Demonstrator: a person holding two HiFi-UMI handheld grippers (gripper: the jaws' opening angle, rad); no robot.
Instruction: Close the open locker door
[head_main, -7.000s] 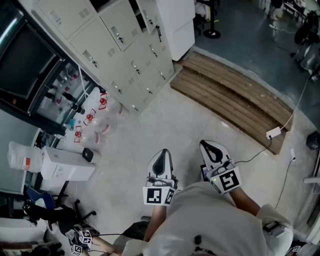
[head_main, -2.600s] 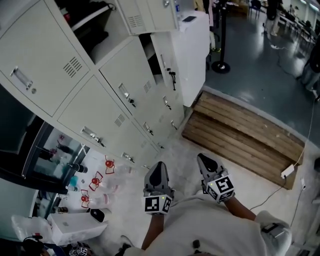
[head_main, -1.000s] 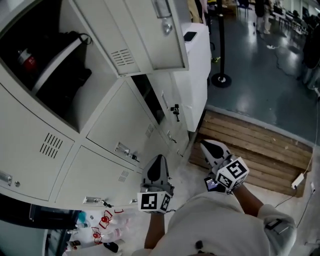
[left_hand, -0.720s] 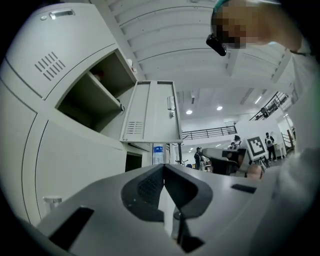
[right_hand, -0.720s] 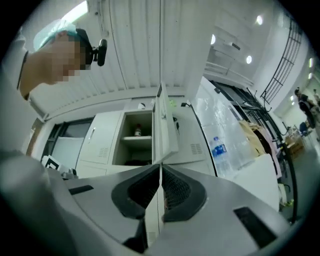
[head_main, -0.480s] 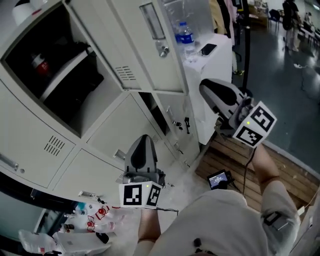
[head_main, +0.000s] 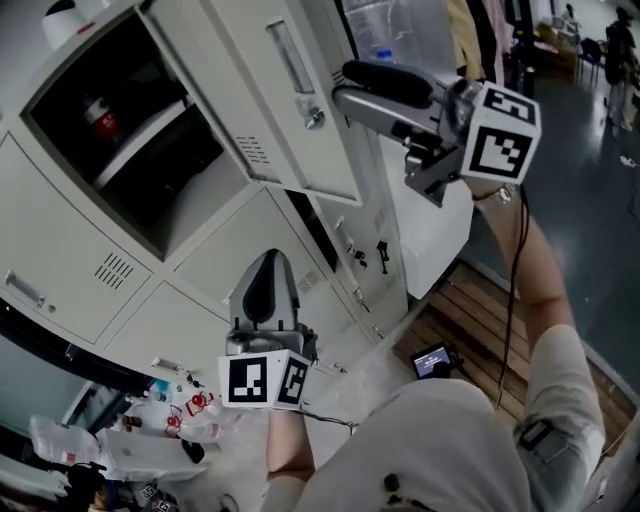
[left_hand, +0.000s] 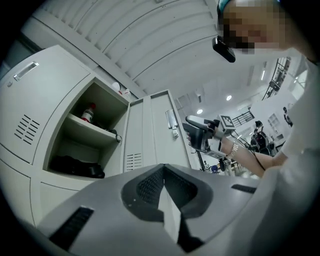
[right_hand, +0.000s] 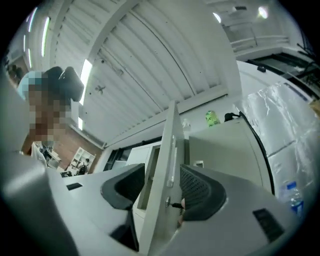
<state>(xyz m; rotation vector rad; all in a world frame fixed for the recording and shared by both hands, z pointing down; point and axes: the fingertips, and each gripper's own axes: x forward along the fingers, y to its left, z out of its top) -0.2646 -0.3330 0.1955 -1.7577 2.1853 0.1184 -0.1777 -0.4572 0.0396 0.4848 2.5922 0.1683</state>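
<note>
**Closing the locker door, early stage.** The locker door (head_main: 250, 90) stands swung well out from the bank of lockers. This leaves the open compartment (left_hand: 70, 145) exposed, with a red bottle (head_main: 93, 108) on its shelf (head_main: 135, 135) and a dark bag (left_hand: 75, 167) below. The door is not yet shut, and by judgement the whole closing swing remains to be made. The right gripper (head_main: 342, 88) is raised to the door's free edge, level with the lock (head_main: 315, 118). Its jaws have just been opening and stand wide apart. The right gripper view shows the door's edge between them, one pad close beside the lock and a gap at the other, so the door is bracketed rather than clamped. The left gripper (head_main: 268, 262) is held lower, before the closed lockers beneath and apart from the door. The left gripper view shows its jaws brought together with nothing between them. Done, as far as can be seen: the approach to the door's edge. Left: bear on or take the edge, swing the door back to its frame, and press it home flush with its neighbours
</note>
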